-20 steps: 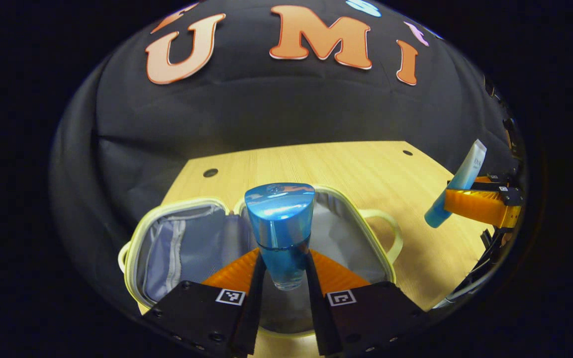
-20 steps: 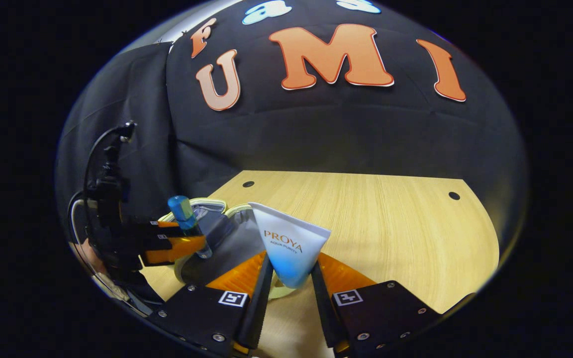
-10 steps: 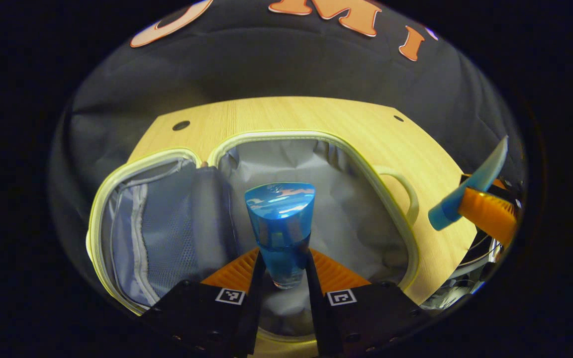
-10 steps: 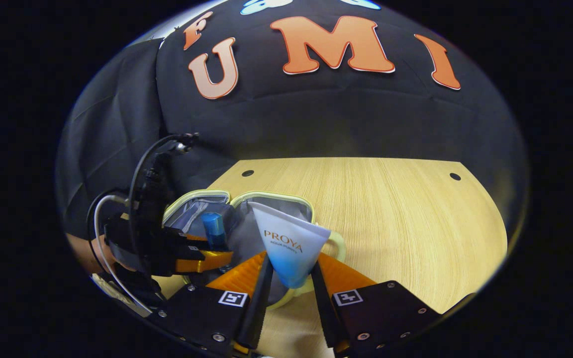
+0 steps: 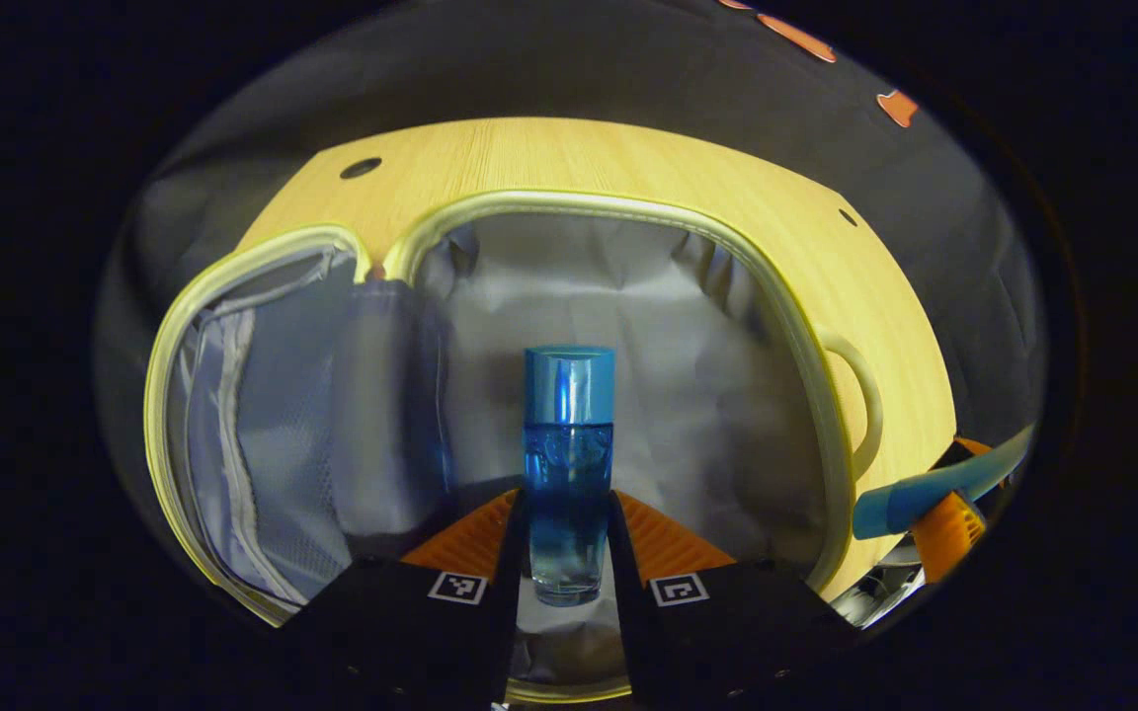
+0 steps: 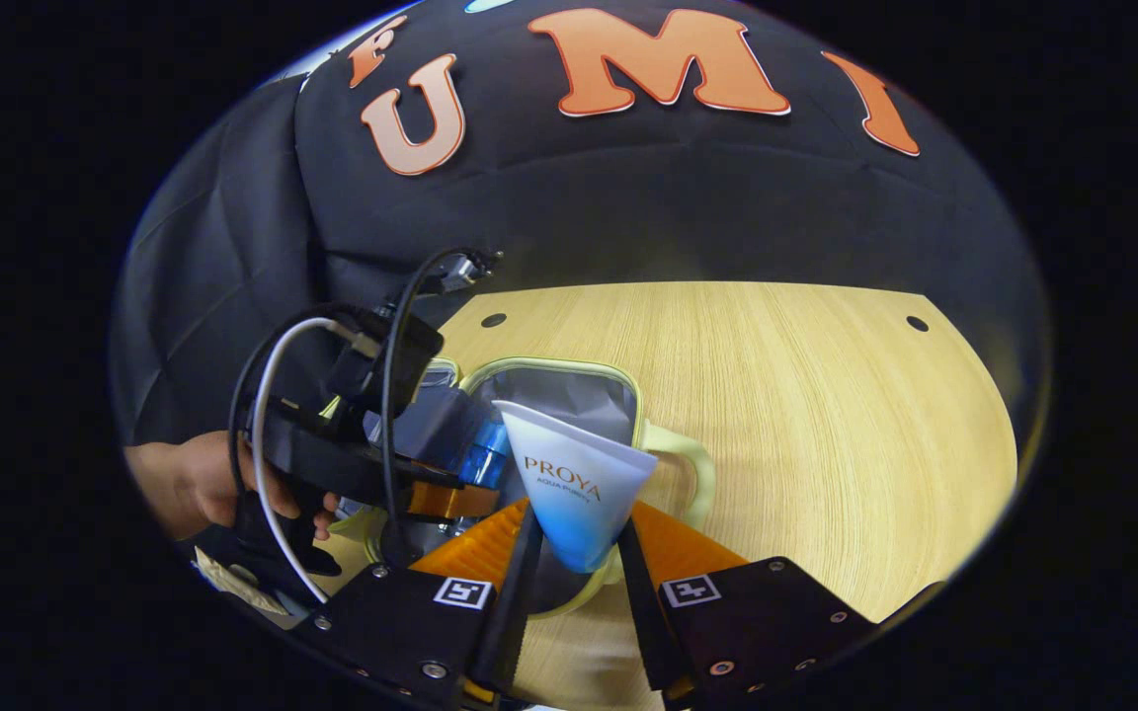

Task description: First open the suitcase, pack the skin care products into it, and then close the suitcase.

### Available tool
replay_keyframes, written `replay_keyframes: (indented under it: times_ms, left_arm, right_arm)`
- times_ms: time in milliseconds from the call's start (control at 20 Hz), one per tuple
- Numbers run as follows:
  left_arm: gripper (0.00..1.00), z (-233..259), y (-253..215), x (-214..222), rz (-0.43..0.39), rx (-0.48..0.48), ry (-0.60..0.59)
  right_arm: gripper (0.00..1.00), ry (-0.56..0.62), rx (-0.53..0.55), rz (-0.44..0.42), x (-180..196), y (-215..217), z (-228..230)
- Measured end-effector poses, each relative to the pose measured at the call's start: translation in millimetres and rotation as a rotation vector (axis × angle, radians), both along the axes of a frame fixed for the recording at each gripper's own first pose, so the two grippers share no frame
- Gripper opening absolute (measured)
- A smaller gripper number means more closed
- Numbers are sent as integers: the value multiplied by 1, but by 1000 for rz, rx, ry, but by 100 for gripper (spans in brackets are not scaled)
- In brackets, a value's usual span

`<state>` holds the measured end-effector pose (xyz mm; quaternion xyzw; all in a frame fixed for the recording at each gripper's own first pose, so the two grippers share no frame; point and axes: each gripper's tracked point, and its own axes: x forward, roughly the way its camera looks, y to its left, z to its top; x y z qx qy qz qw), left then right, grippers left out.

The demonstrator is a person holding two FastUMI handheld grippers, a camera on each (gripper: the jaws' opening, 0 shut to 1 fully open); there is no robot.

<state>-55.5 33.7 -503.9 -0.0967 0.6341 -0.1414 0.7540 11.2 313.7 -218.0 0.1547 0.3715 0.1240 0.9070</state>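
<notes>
The small suitcase (image 5: 628, 202) lies open on the wooden table, pale yellow rim, grey lining, mesh pocket in its left half. My left gripper (image 5: 569, 538) is shut on a blue glass bottle (image 5: 569, 444), held low inside the right half over the lining. My right gripper (image 6: 577, 548) is shut on a white-and-blue tube (image 6: 577, 484) just above the suitcase (image 6: 618, 380) near its handle (image 6: 692, 469). The left gripper (image 6: 450, 494) and its bottle (image 6: 485, 459) show in the right gripper view; the tube (image 5: 934, 484) and right gripper show at the lower right of the left gripper view.
The wooden table (image 6: 806, 415) stretches to the right of the suitcase, with small dark holes (image 6: 917, 323) near its corners. A hand (image 6: 194, 479) holds the left gripper, with cables (image 6: 263, 415) looping above it. Black cloth closes the back.
My left gripper has tipped downward and gone deeper into the suitcase with the bottle. The right gripper has come closer to the suitcase with the tube.
</notes>
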Motion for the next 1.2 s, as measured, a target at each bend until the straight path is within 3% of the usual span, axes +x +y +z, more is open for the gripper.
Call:
replay_keyframes:
  times_ms: [300, 450, 500, 700, 1000, 1200]
  left_arm:
    - [51, -1, 1, 0, 24, 0, 3]
    - [52, 21, 9, 4, 59, -34, -58]
    - [57, 33, 13, 6, 80, -46, -93]
    - [73, 76, 57, 9, 231, -19, -190]
    - [77, 121, 144, 7, 296, 95, -325]
    - [77, 121, 191, 2, 351, 144, -352]
  right_arm:
    - [49, 41, 9, 23, 7, 8, -12]
    - [49, 64, 10, 46, 6, 16, -21]
    - [49, 79, 3, 50, 7, 18, -26]
    - [49, 127, 18, 78, 10, 33, -39]
    - [49, 221, 28, 105, 21, 55, -64]
    - [49, 260, 0, 103, 34, 71, -79]
